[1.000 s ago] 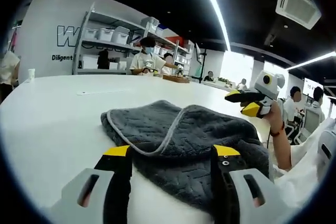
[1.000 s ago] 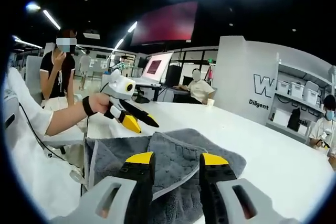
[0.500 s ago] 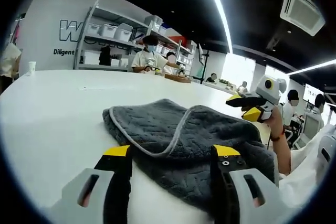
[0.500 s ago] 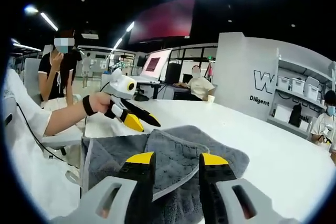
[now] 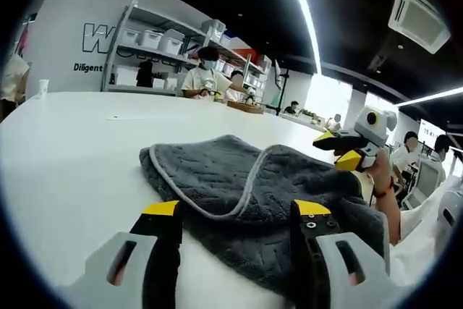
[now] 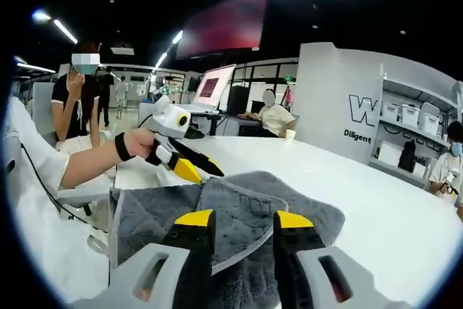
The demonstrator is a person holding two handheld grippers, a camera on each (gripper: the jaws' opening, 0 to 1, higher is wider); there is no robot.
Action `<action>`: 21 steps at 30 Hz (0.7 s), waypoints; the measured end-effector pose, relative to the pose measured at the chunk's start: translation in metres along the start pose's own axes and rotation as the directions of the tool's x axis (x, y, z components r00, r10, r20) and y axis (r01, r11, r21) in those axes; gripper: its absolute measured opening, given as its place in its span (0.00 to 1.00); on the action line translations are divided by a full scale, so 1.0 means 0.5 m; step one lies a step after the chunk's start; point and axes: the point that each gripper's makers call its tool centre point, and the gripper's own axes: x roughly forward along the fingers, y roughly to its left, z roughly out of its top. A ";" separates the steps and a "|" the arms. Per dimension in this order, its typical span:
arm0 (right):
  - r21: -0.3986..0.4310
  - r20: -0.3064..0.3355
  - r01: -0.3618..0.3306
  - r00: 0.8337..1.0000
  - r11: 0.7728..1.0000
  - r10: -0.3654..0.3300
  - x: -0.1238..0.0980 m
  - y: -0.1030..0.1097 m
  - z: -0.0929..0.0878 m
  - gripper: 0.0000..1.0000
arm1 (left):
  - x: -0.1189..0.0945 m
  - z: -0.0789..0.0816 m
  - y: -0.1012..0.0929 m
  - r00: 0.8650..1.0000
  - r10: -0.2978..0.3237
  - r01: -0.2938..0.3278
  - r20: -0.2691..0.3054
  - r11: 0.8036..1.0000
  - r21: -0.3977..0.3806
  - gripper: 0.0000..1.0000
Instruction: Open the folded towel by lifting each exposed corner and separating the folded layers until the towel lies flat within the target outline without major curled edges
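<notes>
Folded grey towel [image 5: 260,193] on white table [image 5: 72,150], shelving [image 5: 152,48] behind, seemingly office; both grippers open.

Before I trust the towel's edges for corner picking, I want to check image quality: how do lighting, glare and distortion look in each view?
Left gripper view: even light, the grey towel sharp with its pale hem clear; fisheye bends the white table; ceiling light strip blown out. Right gripper view: dimmer room, towel texture still crisp, soft shadow under the folded flap.
</notes>
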 end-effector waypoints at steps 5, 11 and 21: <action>-0.002 -0.002 -0.006 1.000 1.000 0.006 0.006 0.002 0.001 0.28 | 0.008 -0.003 0.000 1.000 -0.007 0.007 -0.006 1.000 -0.007 0.58; -0.002 0.001 -0.003 1.000 1.000 0.003 0.009 0.000 0.006 0.28 | 0.012 0.003 0.000 1.000 -0.009 0.009 -0.001 1.000 -0.015 0.58; 0.005 -0.013 0.006 1.000 1.000 -0.006 0.024 -0.008 0.004 0.28 | 0.022 0.019 0.022 1.000 -0.011 0.011 0.002 0.999 -0.038 0.58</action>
